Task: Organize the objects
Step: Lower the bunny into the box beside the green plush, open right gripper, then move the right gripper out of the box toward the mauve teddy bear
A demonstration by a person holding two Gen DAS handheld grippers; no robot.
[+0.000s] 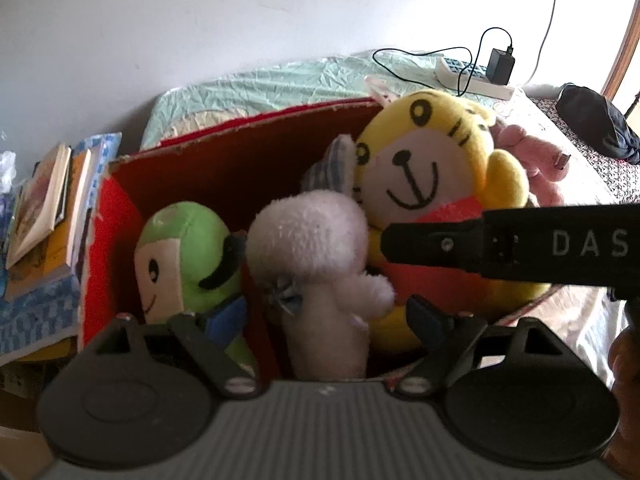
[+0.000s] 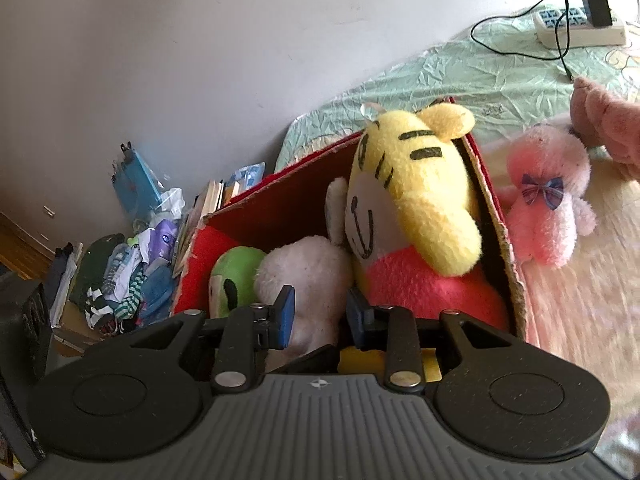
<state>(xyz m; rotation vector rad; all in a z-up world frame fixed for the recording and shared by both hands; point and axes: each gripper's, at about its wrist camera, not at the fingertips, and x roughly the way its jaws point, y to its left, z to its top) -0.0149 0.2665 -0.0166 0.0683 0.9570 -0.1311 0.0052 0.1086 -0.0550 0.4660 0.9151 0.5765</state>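
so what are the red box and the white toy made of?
Red box: looks like cardboard, matte red faces, with a raw, ragged brown edge showing at the rim. White toy: soft plush, fuzzy pile, likely synthetic fabric over stuffing.

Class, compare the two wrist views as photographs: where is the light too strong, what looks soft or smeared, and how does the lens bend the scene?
Left wrist view: daylight whitens the right edge beyond the dark bag; the white plush looks soft; the bed edge bows. Right wrist view: the blanket by the pink plush smears and washes out; dark corners show the fisheye circle.
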